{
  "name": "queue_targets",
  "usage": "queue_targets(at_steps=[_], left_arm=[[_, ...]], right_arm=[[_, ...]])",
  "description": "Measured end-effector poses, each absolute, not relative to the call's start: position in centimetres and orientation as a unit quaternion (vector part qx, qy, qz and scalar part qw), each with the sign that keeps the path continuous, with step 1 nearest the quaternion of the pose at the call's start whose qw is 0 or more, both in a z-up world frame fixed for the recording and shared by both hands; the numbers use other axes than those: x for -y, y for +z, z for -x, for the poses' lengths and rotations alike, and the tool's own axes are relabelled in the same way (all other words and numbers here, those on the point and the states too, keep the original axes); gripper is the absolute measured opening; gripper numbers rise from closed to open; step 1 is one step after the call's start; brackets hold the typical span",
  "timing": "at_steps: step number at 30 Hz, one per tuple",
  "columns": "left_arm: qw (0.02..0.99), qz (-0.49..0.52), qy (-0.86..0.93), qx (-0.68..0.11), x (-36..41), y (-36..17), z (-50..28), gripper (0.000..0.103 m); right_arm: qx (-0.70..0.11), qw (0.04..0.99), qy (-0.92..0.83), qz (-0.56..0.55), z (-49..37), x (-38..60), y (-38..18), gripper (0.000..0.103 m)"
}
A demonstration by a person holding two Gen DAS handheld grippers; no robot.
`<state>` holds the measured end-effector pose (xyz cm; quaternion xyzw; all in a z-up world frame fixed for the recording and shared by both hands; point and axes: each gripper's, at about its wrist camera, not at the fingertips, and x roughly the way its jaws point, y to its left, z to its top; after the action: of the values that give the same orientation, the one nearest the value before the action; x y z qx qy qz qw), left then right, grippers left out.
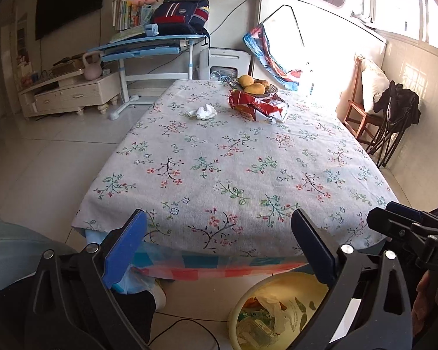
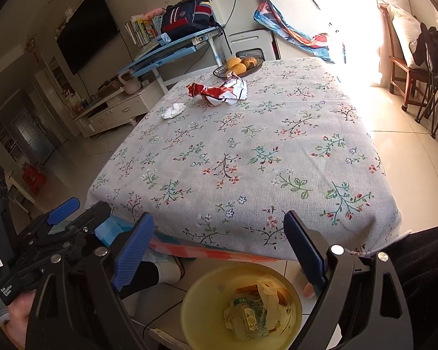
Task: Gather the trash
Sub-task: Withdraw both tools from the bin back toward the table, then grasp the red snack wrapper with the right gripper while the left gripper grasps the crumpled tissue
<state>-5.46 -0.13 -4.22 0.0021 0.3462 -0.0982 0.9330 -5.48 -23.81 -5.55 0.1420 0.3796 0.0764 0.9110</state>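
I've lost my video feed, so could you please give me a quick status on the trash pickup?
Left gripper and right gripper open, empty. Tissue and red wrapper on far side of table. Yellow bin below holds trash. Nothing in the way.

Left gripper [image 2: 58,218] body, white print: "Data Acquisition System". Right gripper [image 1: 408,218] body: partial "DA". Bin-trash label illegible.
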Motion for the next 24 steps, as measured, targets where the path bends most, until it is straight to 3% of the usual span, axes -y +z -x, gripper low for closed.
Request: queue_targets(at_steps=[12, 24], left_arm=[[0.933, -0.044, -0.09, -0.346, 0.2, -2.1, -4.6, 0.096], [0.925, -0.019, -0.077, -0.373, 0.4, -4.0, -14.5, 0.096]], right_arm=[[-0.366, 0.924, 0.111, -0.03, -6.0, 22.8, -2.3, 0.09], [-0.381, 0.915, 0.118, 0.054, -16.2, 21.3, -4.2, 0.09]])
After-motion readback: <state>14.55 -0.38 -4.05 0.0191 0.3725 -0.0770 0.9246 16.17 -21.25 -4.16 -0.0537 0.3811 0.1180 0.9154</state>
